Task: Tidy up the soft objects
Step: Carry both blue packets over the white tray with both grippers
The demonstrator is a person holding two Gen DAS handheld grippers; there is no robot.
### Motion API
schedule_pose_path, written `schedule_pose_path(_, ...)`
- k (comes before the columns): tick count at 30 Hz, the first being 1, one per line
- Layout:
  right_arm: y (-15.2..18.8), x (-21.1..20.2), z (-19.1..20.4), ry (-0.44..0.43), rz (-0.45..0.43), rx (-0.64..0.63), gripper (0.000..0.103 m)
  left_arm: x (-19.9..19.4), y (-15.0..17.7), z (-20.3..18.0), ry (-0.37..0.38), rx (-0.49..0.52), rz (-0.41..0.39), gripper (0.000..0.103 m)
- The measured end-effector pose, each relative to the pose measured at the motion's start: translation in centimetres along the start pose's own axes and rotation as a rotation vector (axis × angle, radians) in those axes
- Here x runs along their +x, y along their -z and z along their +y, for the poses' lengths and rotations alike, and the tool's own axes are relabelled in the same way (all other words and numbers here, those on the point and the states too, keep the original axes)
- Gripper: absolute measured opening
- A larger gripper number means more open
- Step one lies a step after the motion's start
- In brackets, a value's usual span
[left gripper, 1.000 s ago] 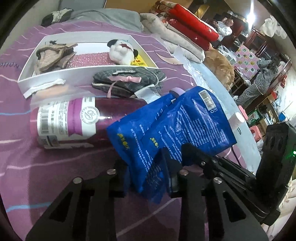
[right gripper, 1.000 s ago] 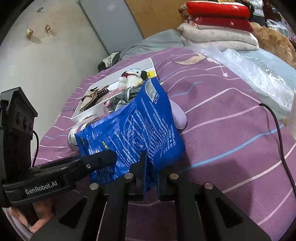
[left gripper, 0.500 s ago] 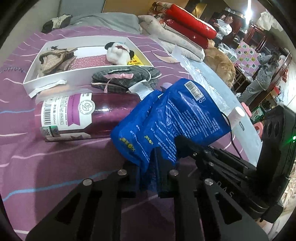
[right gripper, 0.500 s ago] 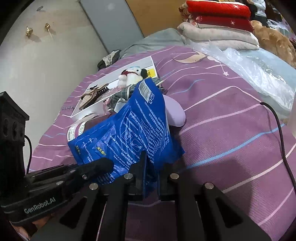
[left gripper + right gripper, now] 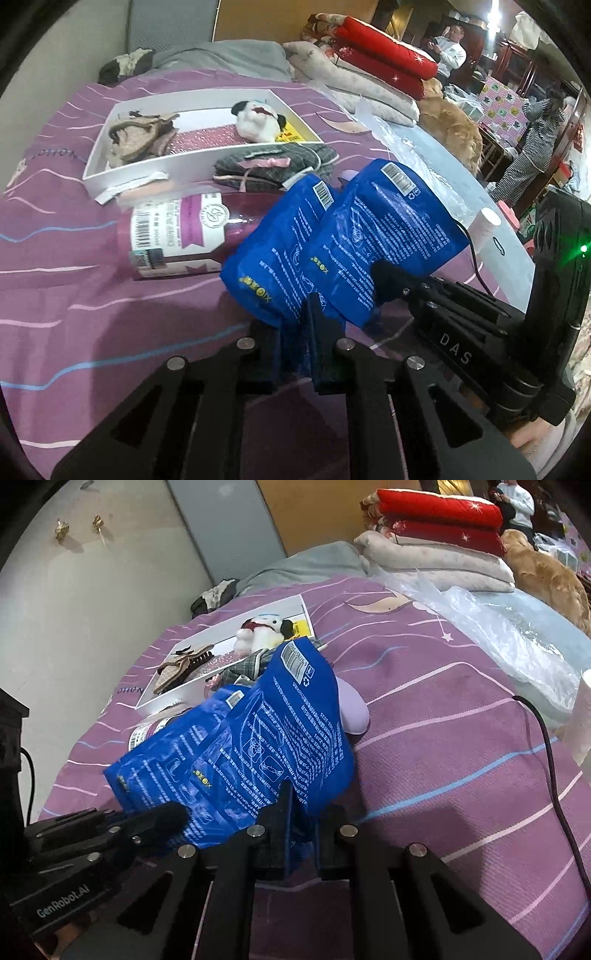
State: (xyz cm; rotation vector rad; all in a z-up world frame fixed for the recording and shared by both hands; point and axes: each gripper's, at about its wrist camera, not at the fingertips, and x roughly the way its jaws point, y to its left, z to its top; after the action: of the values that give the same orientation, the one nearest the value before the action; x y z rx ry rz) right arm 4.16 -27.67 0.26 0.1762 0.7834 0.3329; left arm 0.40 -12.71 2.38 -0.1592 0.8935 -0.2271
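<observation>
Two blue soft packets hang side by side over the purple bedspread (image 5: 74, 295). My left gripper (image 5: 295, 332) is shut on the lower edge of the left packet (image 5: 269, 266). My right gripper (image 5: 303, 812) is shut on the bottom of the right packet (image 5: 288, 731). In the left wrist view the right gripper (image 5: 384, 277) comes in from the right, clamped on that right packet (image 5: 388, 229). Behind them stands a white box (image 5: 147, 166) holding a plush toy (image 5: 255, 118), a beige bow clip (image 5: 140, 140) and a pink glitter piece.
A purple bottle (image 5: 177, 232) lies in front of the box, and a plaid cloth with a pink bow (image 5: 273, 166) is beside it. A lilac oval thing (image 5: 352, 709) sits behind the packets. A black cable (image 5: 546, 738), clear plastic (image 5: 498, 627) and folded blankets (image 5: 380, 62) are to the right. Two people stand far back.
The left gripper's jaws have closed onto the left blue packet and the gripper has shifted a little. The packets now stand more upright. The right gripper has kept its grip and place.
</observation>
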Motion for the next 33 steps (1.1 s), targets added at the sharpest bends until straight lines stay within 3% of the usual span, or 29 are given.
schedule_pose_path(13,-0.5,-2.3,1.5,-0.056,-0.084,-0.068,0.007,-2.6,-1.2,-0.6,-0.053,0.0,-0.069,0.007)
schedule_pose_path(33,-4.4,-3.5,3.5,-0.212,-0.107,-0.05,0.005,-6.3,-3.9,2.7,-0.06,-0.089,-0.194,0.006)
